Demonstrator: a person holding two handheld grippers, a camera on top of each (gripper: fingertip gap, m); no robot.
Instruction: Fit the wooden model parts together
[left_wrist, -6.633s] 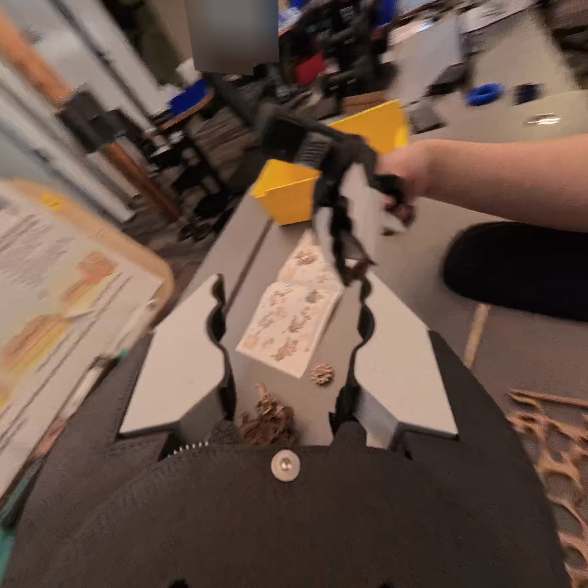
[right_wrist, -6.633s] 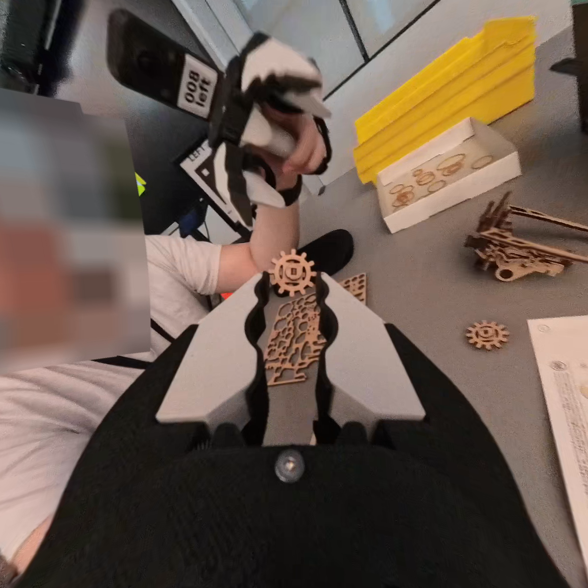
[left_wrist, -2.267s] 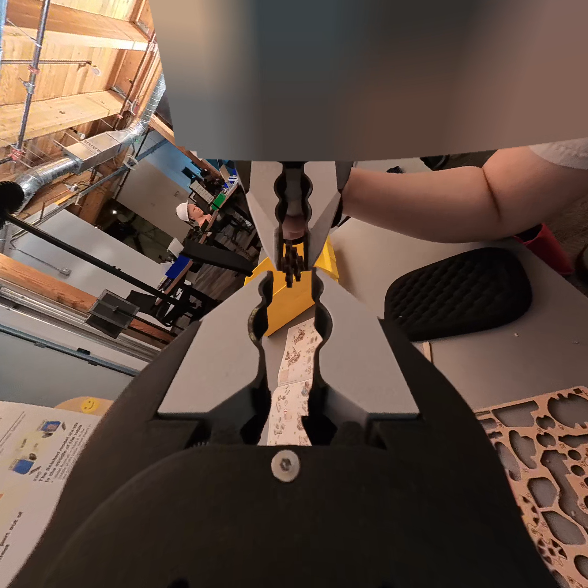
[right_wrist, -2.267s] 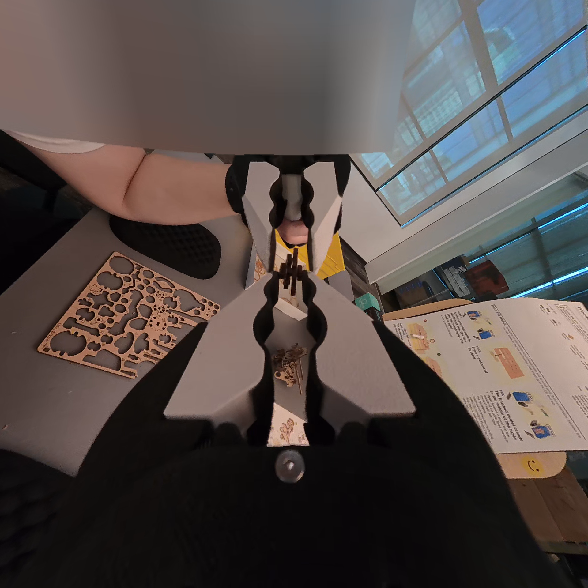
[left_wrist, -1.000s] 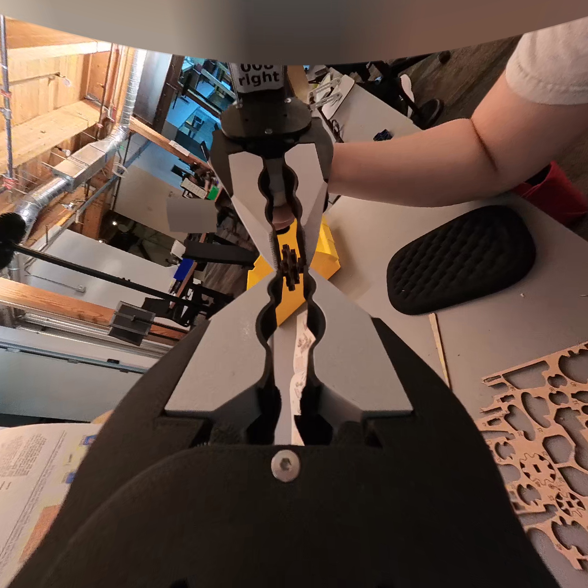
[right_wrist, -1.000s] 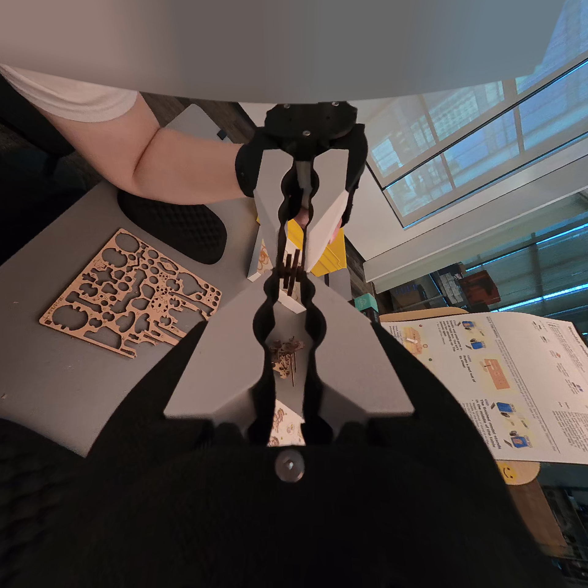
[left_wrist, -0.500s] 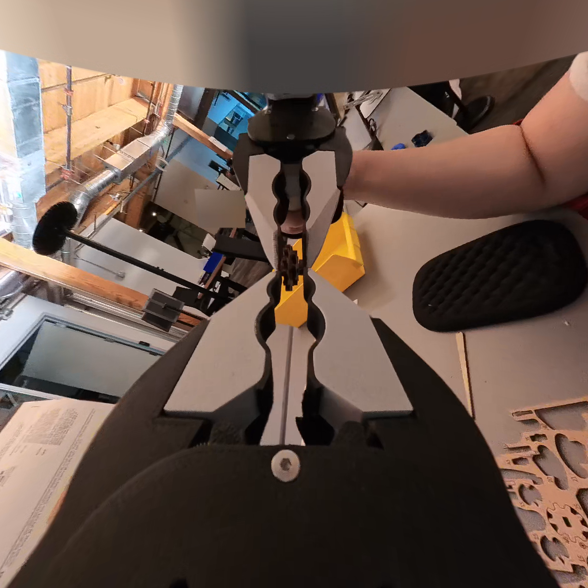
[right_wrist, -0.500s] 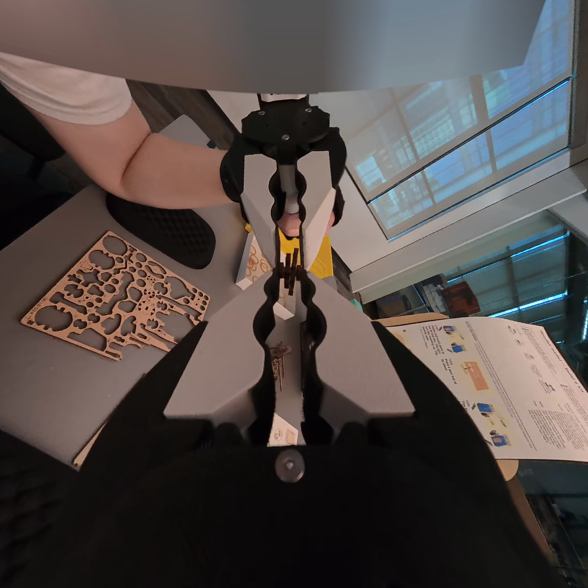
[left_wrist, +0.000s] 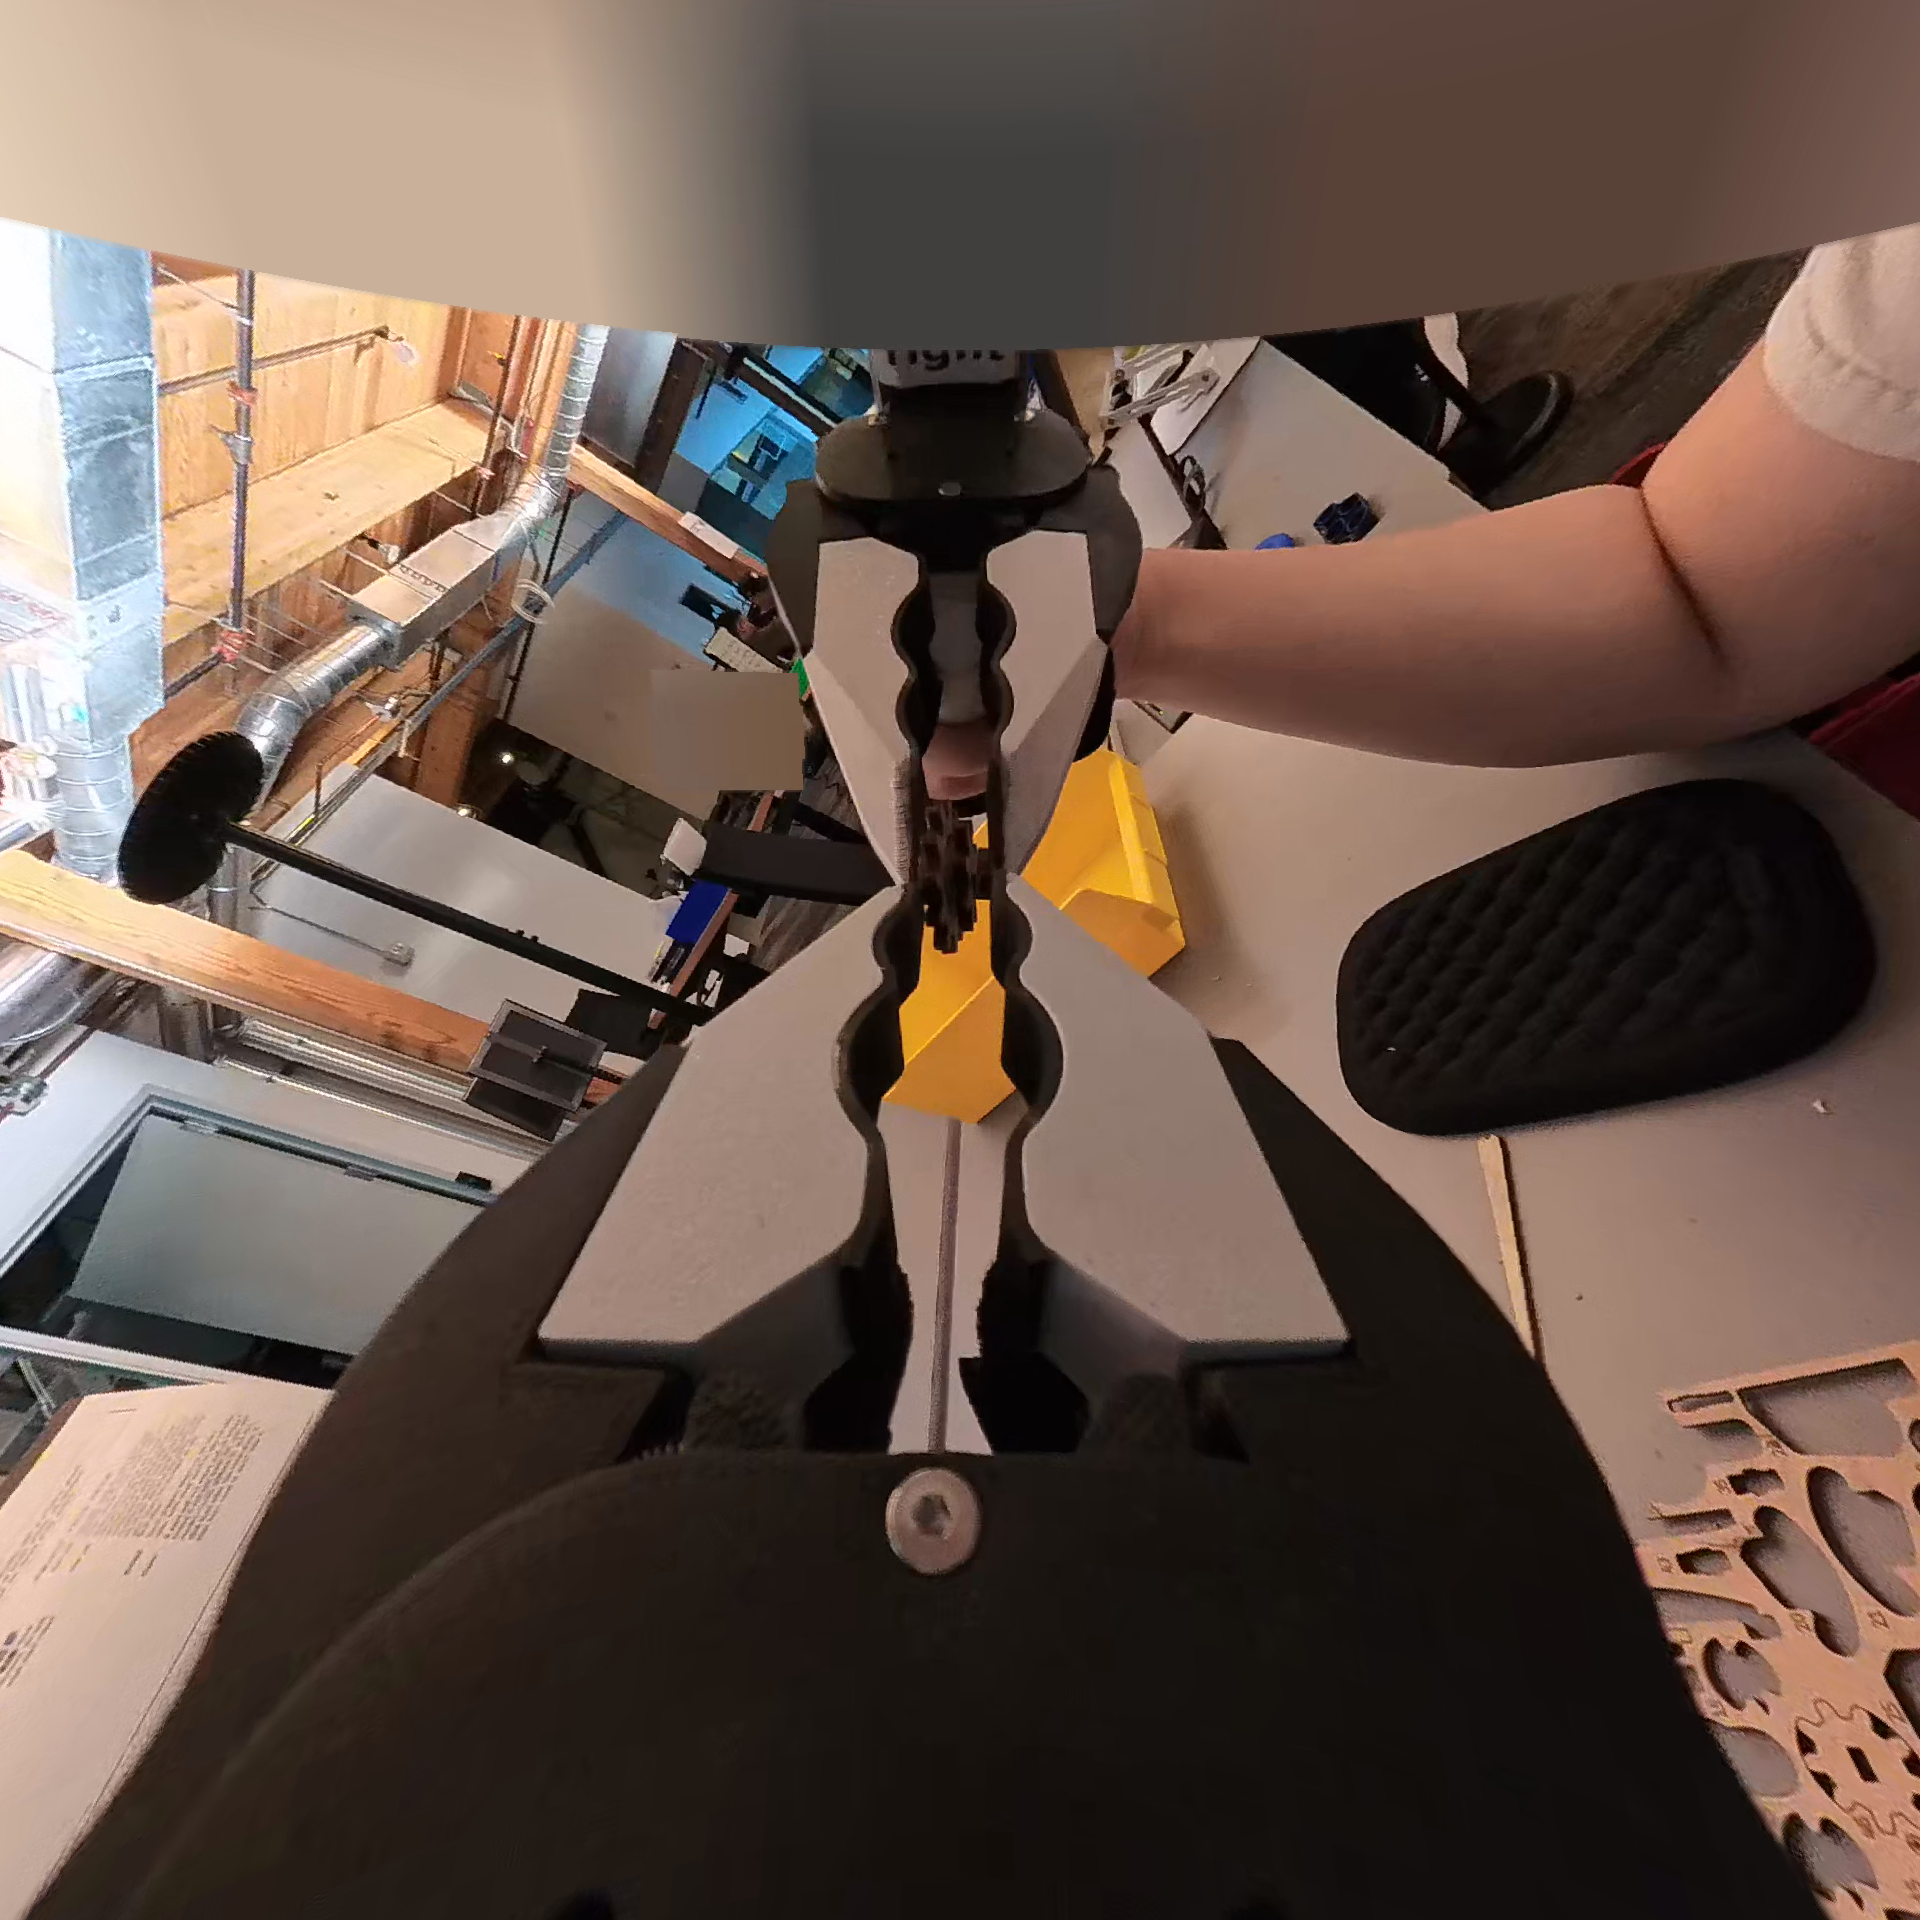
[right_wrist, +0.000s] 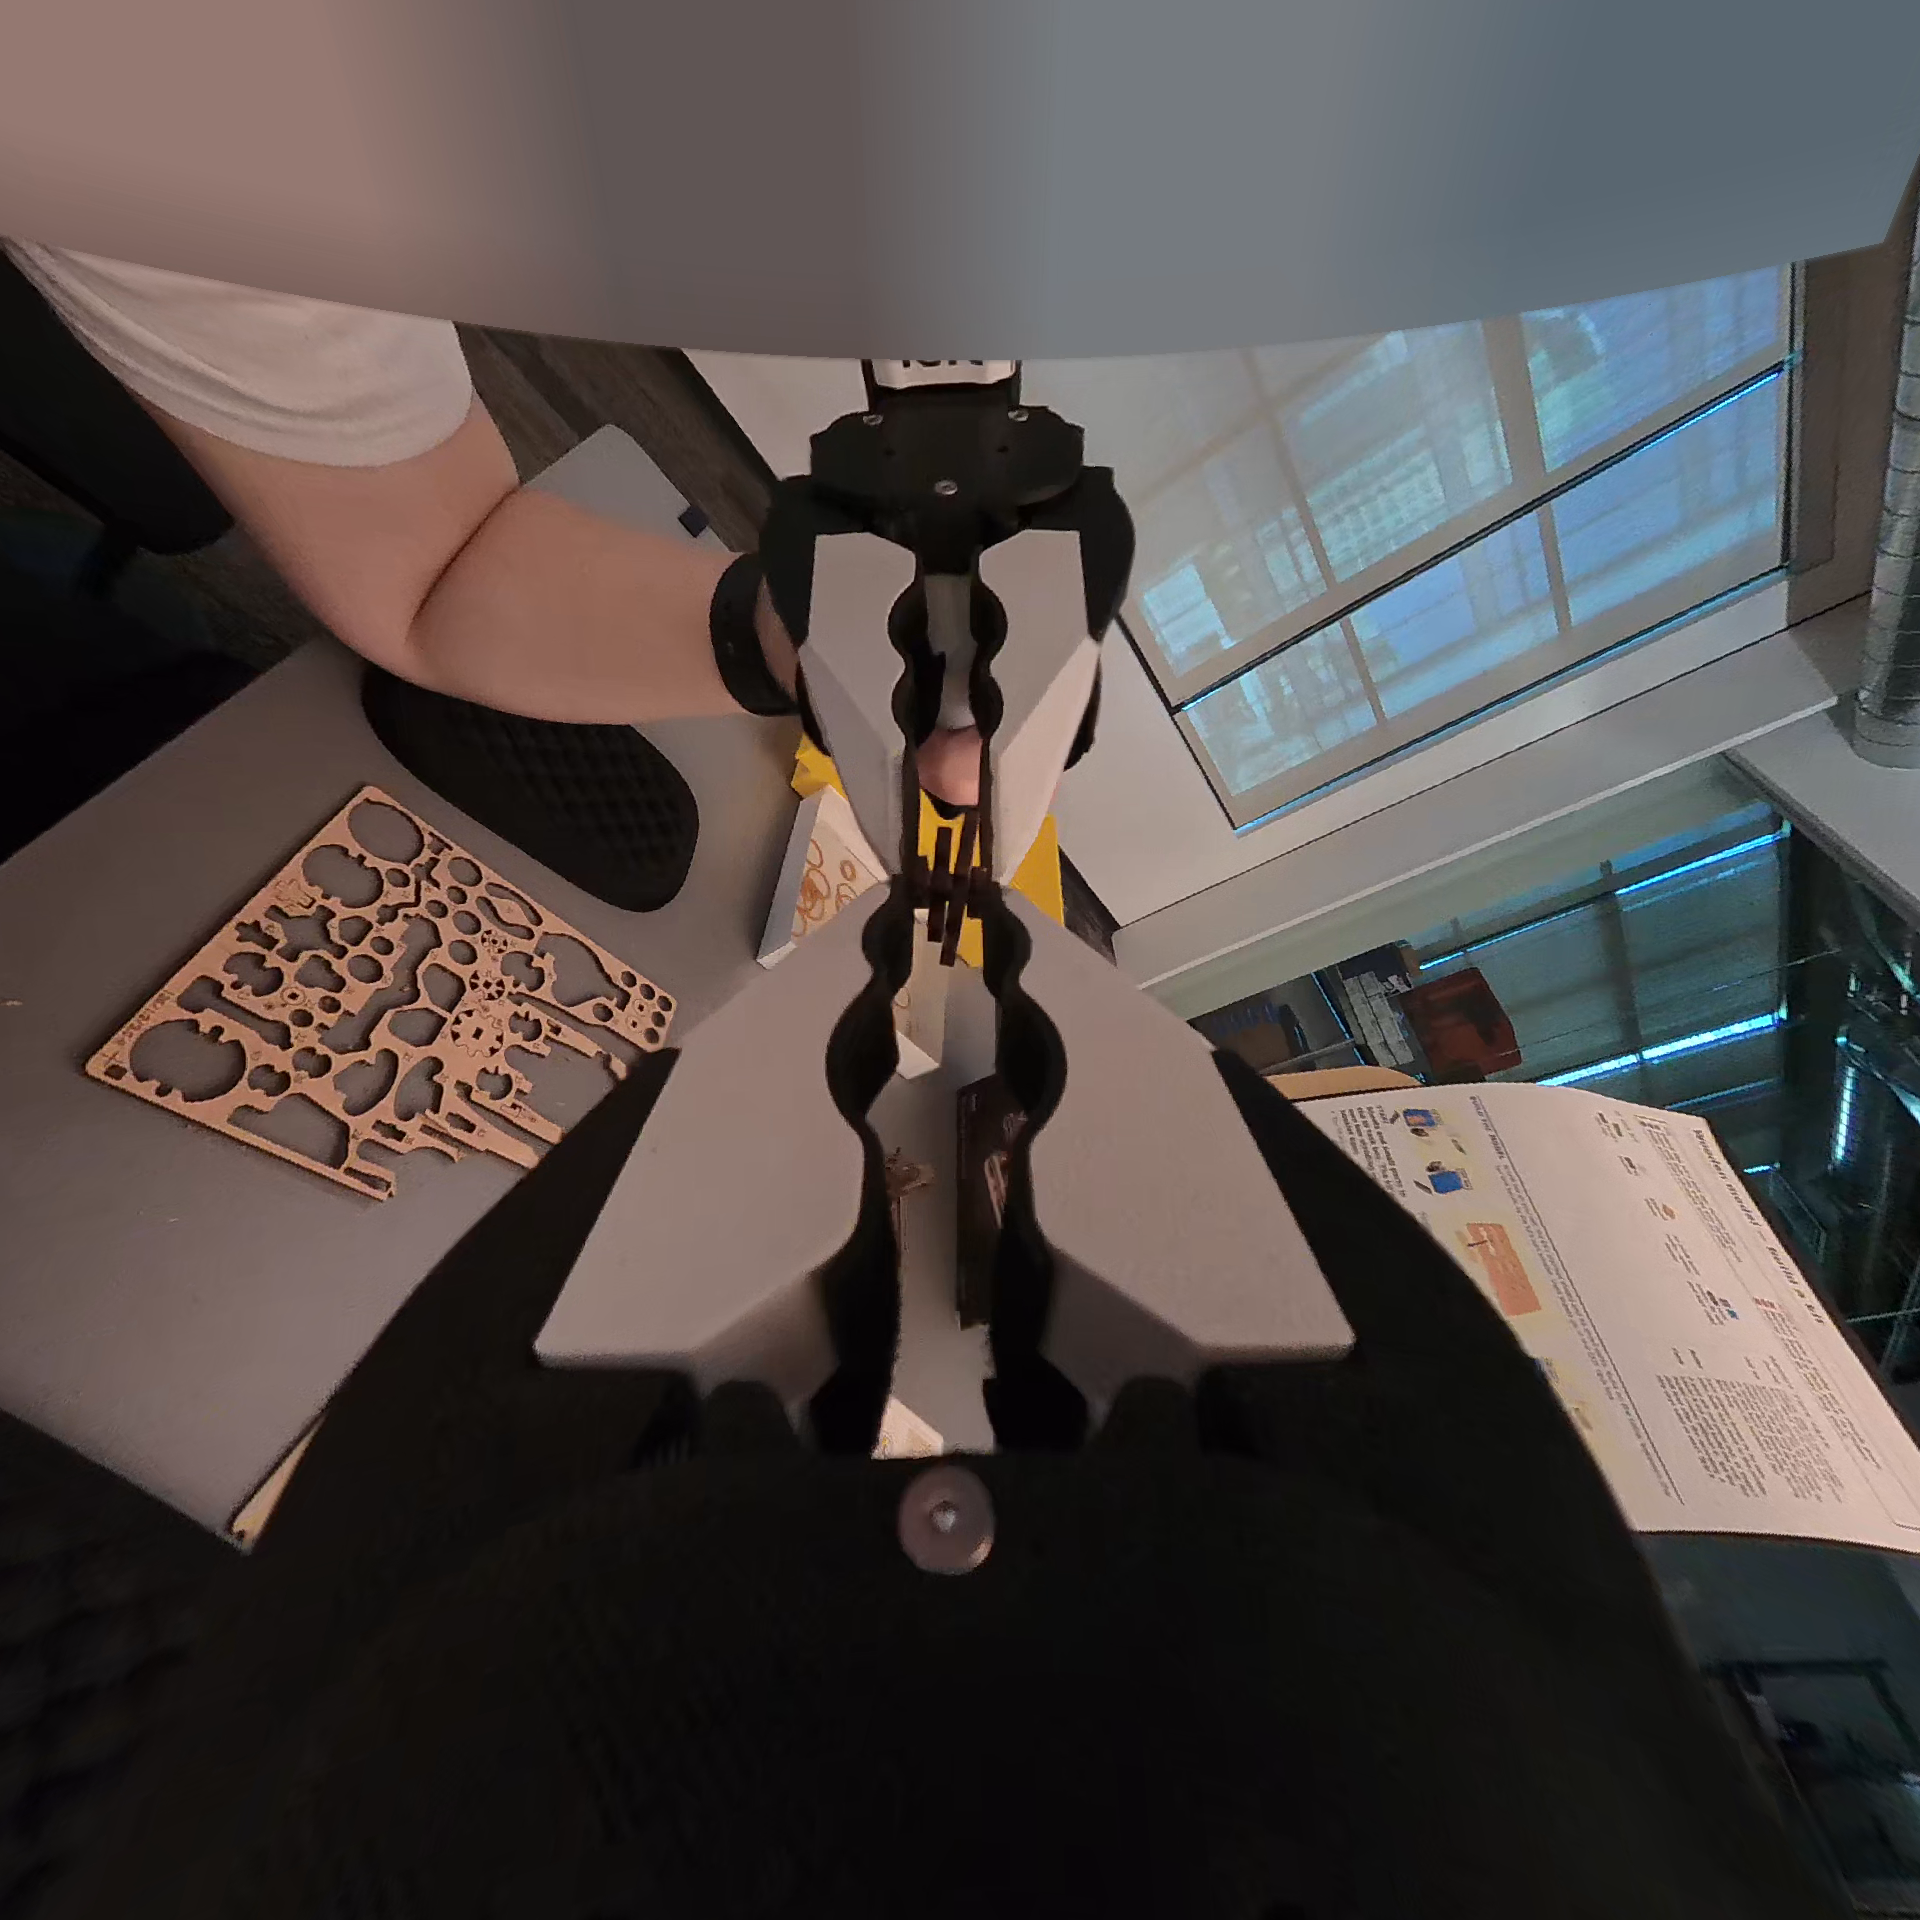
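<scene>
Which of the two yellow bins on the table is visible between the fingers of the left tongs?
The nearer yellow bin, at the table's edge. It shows in the gap between the left tongs' fingers; the other yellow bin stands farther off, right of the fingertips.

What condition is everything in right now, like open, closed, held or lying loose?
Left gripper: shut on wooden gear parts.
Right gripper: shut on wooden gear parts.
Wooden gear parts: held in midair between both grippers, tip to tip.
Wooden cut-out sheet: flat on table, many parts removed.
Instruction sheet: unfolded.
</scene>
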